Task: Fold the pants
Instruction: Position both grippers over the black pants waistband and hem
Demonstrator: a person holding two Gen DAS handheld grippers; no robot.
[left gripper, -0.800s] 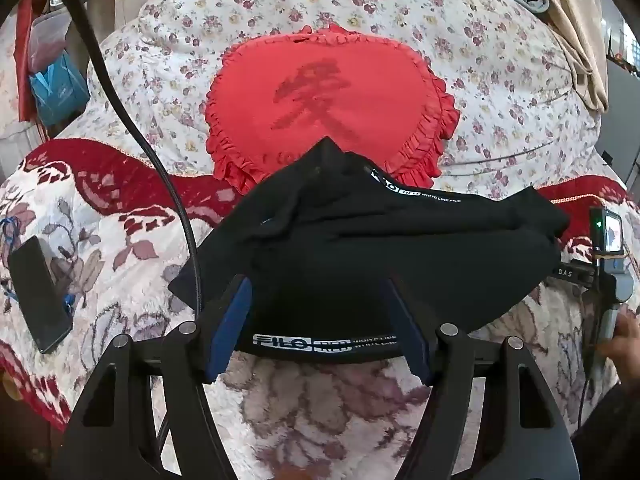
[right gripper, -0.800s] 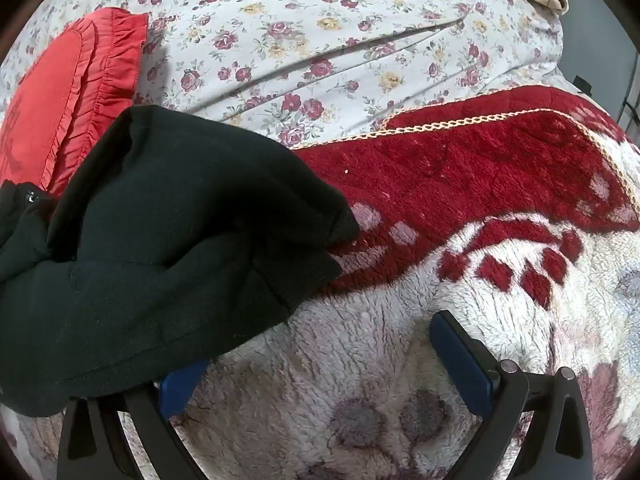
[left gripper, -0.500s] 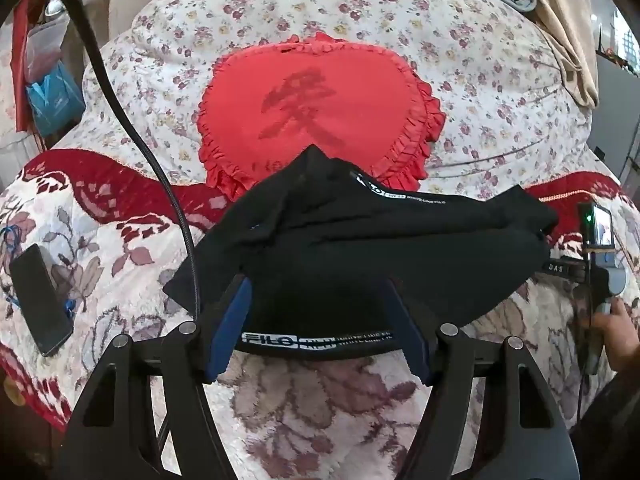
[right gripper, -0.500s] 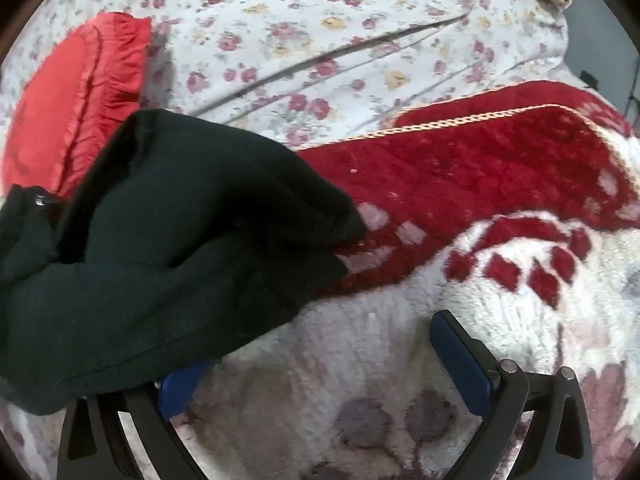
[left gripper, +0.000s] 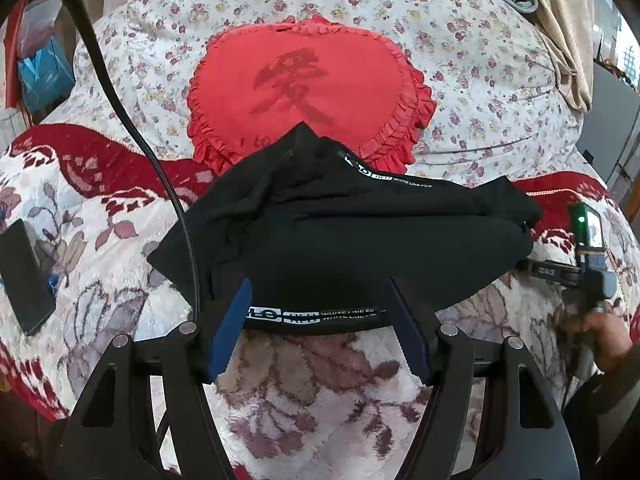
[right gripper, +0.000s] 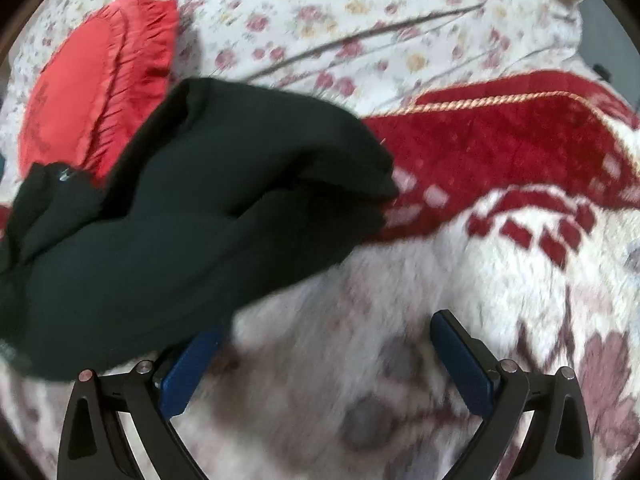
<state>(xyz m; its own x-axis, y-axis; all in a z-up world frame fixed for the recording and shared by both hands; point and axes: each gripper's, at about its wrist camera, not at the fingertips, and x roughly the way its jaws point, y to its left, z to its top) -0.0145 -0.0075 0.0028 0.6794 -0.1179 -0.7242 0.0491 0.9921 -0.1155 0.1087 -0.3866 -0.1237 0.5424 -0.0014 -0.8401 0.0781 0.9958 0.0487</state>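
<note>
left wrist view: the left tongs (left gripper: 320,328) stand apart with nothing gripped, blue pads either side of the printed waistband at the near edge of the black pants (left gripper: 360,240). the pants lie bunched on the bed's floral blanket (left gripper: 320,400), just ahead of the tongs, their far edge over the red heart cushion (left gripper: 312,80). a phone (left gripper: 22,276) lies far left; a hand (left gripper: 604,336) at far right holds the other tool.

right wrist view, blurred: the right tongs (right gripper: 324,364) gape wide over bare blanket, empty. the pants sit ahead and to their left, covering the left pad's tip.
</note>
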